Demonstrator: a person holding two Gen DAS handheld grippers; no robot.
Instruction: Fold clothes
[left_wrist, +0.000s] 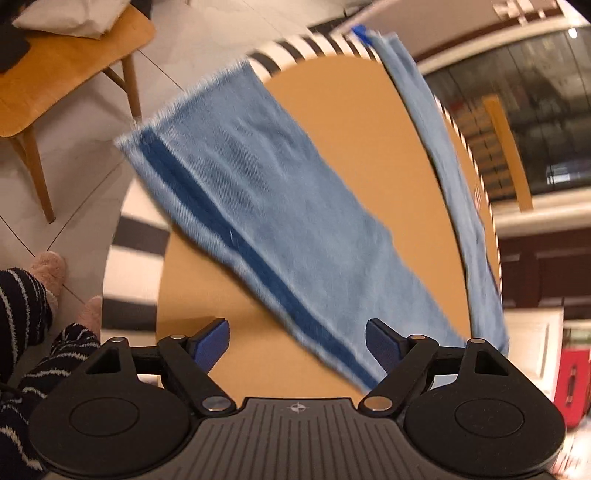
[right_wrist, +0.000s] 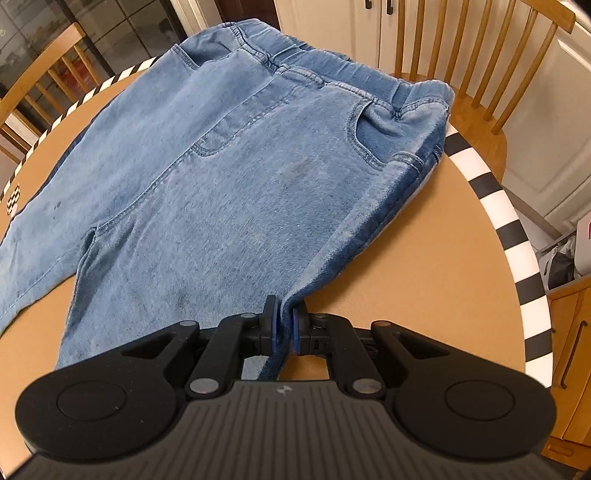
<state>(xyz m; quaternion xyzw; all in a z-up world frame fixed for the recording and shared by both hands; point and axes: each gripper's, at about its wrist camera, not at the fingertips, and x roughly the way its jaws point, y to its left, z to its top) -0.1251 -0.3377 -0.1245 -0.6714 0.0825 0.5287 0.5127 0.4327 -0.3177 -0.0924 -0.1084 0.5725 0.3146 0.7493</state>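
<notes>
Light-blue jeans (right_wrist: 229, 177) lie spread on a round tan table (right_wrist: 424, 236) with a black-and-white striped rim, waistband at the far edge near a wooden chair (right_wrist: 461, 48). The right gripper (right_wrist: 284, 325) is pressed together, pinching a fold of the jeans' side seam at the near edge. In the left view, one leg with a frayed hem and dark side stripe crosses the table; the left gripper (left_wrist: 297, 345) stands spread wide above it, nothing between its fingers.

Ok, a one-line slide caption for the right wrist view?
Right gripper pinches a side edge of the jeans spread on the round table.
</notes>
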